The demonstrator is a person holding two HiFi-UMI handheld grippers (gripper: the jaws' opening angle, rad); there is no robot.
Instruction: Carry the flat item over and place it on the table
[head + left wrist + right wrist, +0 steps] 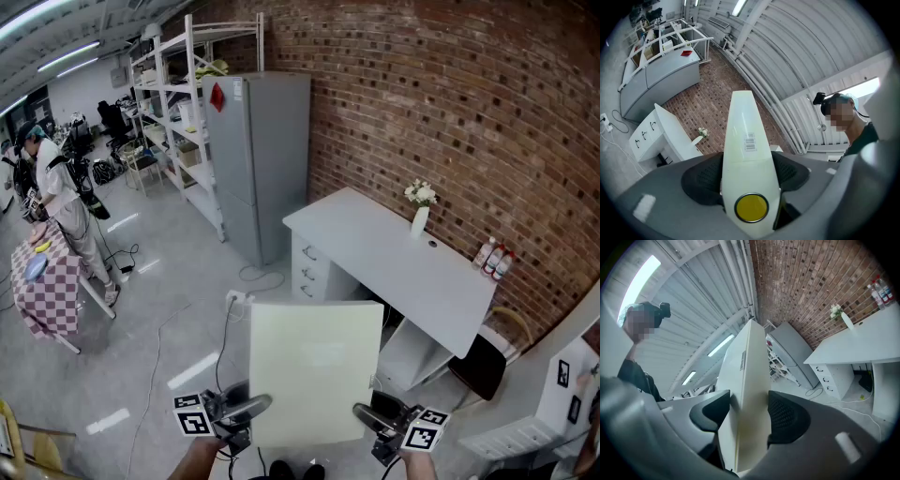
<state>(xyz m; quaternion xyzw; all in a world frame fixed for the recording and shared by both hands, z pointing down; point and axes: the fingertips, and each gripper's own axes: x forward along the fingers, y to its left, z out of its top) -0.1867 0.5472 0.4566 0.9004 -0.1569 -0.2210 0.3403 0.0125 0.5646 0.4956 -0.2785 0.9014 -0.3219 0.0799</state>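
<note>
- Thin, pale cream rectangular panel [317, 366]: carried in the air on the near side of the long white table with drawers [394, 258]. It is not yet over the top, and its far edge is seen against the table's front edge.
- Left gripper [246, 409]: clamped on the panel's near left corner. In the left gripper view both dark ribbed pads [701, 180] are pressed against the panel's faces.
- Right gripper [375, 418]: clamped the same way on the near right corner, with the panel pinched edge-on between its pads [787, 416].
- A barcode label [750, 141] and a round yellow sticker [751, 207] are noted on one face.

Handling, as judged:
- The panel is taken to be stiff, since no sag is seen although it is held along one edge only.
- It is probably light.
- The faces look smooth and glossy, so slipping between the pads is to be expected if it is tipped steeply.
- A hold at the two near corners is judged sound, as the wide spacing resists twisting. A single central grip would let the far end swing.

Orientation:
- The broad face is turned up and roughly level, with the far end perhaps slightly raised.
- The long axis runs from the grippers toward the table, and the panel is only a little longer than it is wide.
- The far edge would best be led onto the table top first, kept clear of the white vase of flowers [420, 217] at the table's back.
</note>
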